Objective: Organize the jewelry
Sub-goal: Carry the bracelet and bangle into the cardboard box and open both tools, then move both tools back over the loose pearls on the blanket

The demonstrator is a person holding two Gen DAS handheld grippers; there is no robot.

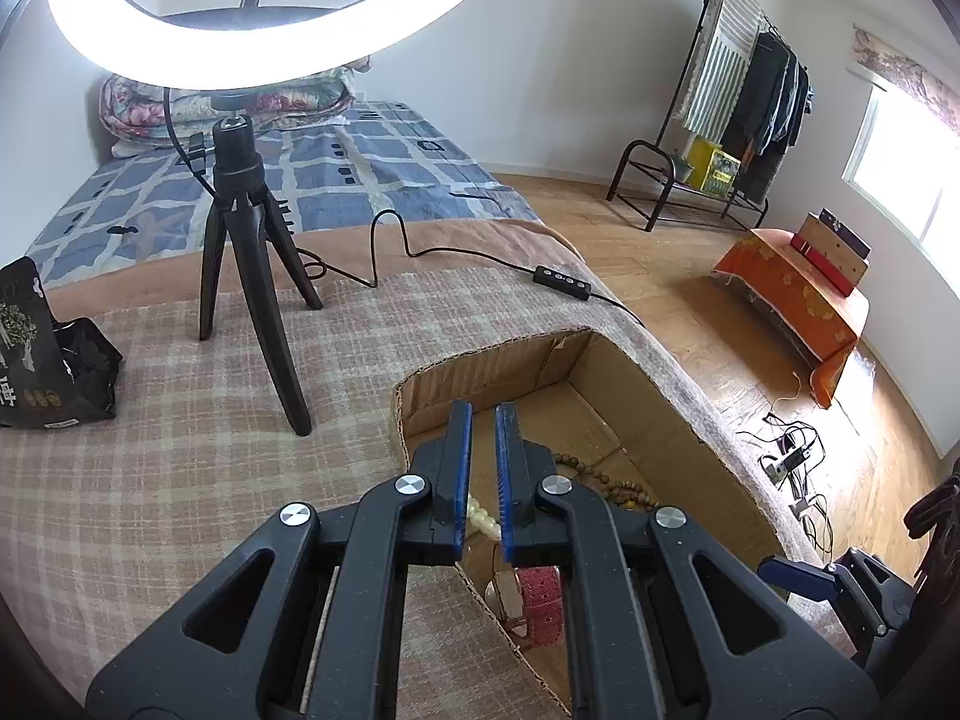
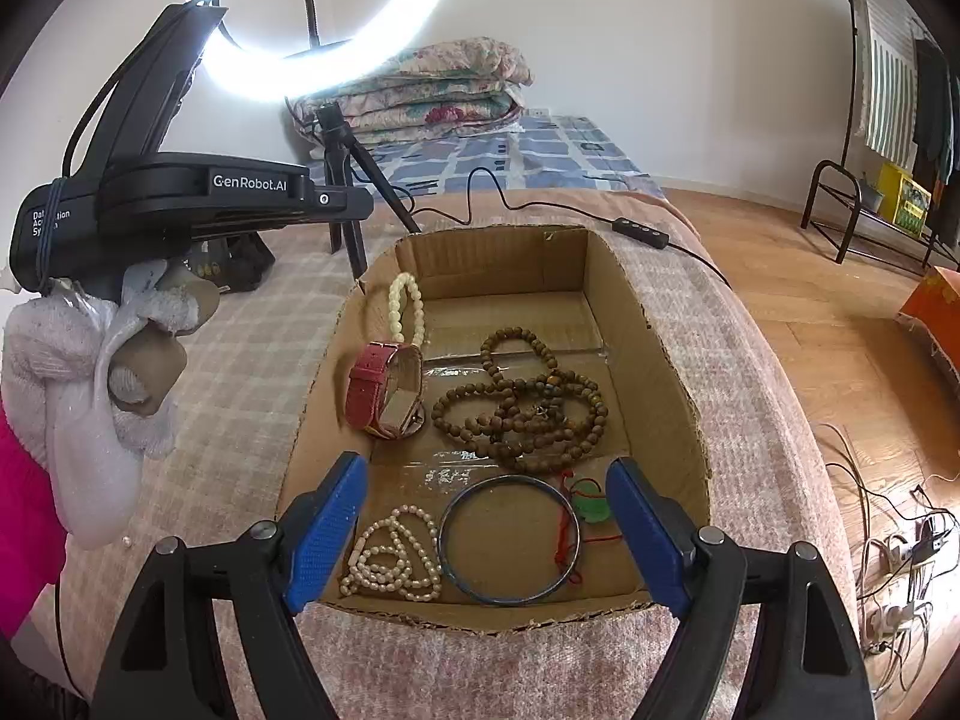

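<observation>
A shallow cardboard box point(image 2: 654, 324) lies on the blanket-covered table. In it are a cream bead bracelet point(image 2: 407, 306), a red-strap watch point(image 2: 384, 390), brown wooden beads point(image 2: 528, 408), a white pearl strand point(image 2: 393, 558), a blue bangle point(image 2: 510, 540) and a green pendant on red cord point(image 2: 591, 504). My right gripper point(image 2: 489, 534) is open, its fingers astride the box's near end above the bangle. My left gripper point(image 1: 483, 468) hovers over the box's left side with its jaws a narrow gap apart and nothing between them; the cream bracelet point(image 1: 483, 516) and watch point(image 1: 537, 600) lie below it.
A ring light on a black tripod point(image 1: 252, 264) stands on the table behind the box, its cable and remote point(image 1: 561, 283) trailing right. A black packet point(image 1: 42, 354) lies far left. The table edge drops to a wooden floor with cables on the right.
</observation>
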